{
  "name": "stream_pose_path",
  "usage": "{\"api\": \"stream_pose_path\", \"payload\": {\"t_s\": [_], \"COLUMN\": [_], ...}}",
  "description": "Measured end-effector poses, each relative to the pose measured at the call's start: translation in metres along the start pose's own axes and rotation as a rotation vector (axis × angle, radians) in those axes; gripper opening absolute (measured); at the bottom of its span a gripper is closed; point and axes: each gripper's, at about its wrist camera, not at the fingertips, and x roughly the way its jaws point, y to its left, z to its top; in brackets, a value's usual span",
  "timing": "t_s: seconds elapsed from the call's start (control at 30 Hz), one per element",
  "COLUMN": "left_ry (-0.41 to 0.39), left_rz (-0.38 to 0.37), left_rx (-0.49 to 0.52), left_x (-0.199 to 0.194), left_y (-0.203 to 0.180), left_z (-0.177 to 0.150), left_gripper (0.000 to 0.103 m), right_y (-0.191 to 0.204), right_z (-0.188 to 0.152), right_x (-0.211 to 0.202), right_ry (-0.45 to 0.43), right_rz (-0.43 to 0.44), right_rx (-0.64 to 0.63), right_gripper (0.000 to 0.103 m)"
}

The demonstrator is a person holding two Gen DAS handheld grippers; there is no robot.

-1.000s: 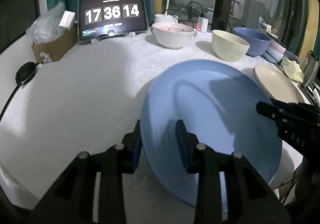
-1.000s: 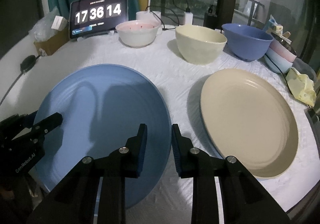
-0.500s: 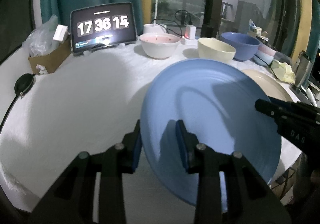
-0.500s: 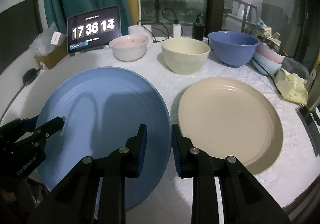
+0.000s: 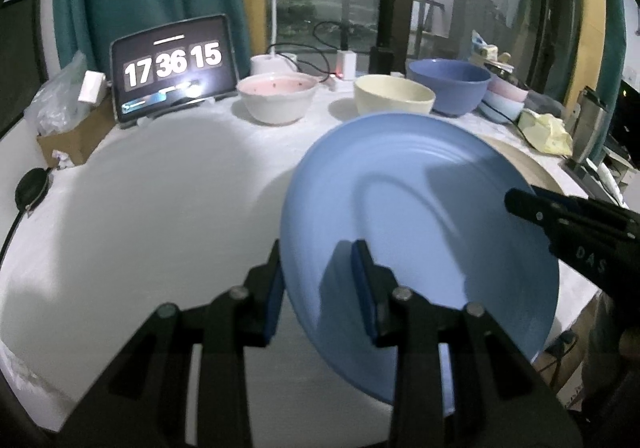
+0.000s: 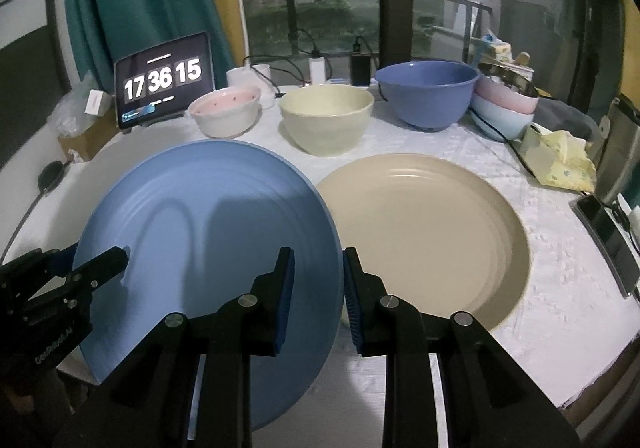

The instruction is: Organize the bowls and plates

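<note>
A large blue plate (image 5: 420,215) (image 6: 208,232) is held off the table by both grippers. My left gripper (image 5: 320,284) is shut on its left rim; it also shows at the left of the right wrist view (image 6: 100,264). My right gripper (image 6: 318,296) is shut on its right rim; it also shows at the right of the left wrist view (image 5: 532,207). A beige plate (image 6: 428,236) lies flat on the table just right of the blue plate. Behind stand a pink-white bowl (image 6: 226,115), a cream bowl (image 6: 326,117) and a blue bowl (image 6: 428,91).
White cloth covers the table (image 5: 140,187). A tablet clock (image 6: 162,83) stands at the back left beside a cardboard box (image 5: 68,135). Stacked pink and pale-blue bowls (image 6: 504,107), a yellow cloth (image 6: 560,159) and a phone (image 6: 604,236) sit at the right edge.
Both grippers have lifted the blue plate off the table and carried it rightward, so its right rim now reaches the beige plate's left edge.
</note>
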Motion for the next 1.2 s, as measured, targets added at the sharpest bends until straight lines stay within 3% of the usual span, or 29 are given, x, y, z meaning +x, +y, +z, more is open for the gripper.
{"api": "stream_pose_path", "payload": {"t_s": [1.2], "left_ry": [0.031], "left_rz": [-0.062], "left_rx": [0.097], "left_x": [0.025], "left_y": [-0.081], "left_z": [0.031], "left_gripper": [0.033], "right_y": [-0.088], "right_z": [0.004], "right_x": [-0.006], "right_ry": [-0.019], "right_rz": [-0.05], "right_rx": [0.129], "right_gripper": [0.026]}}
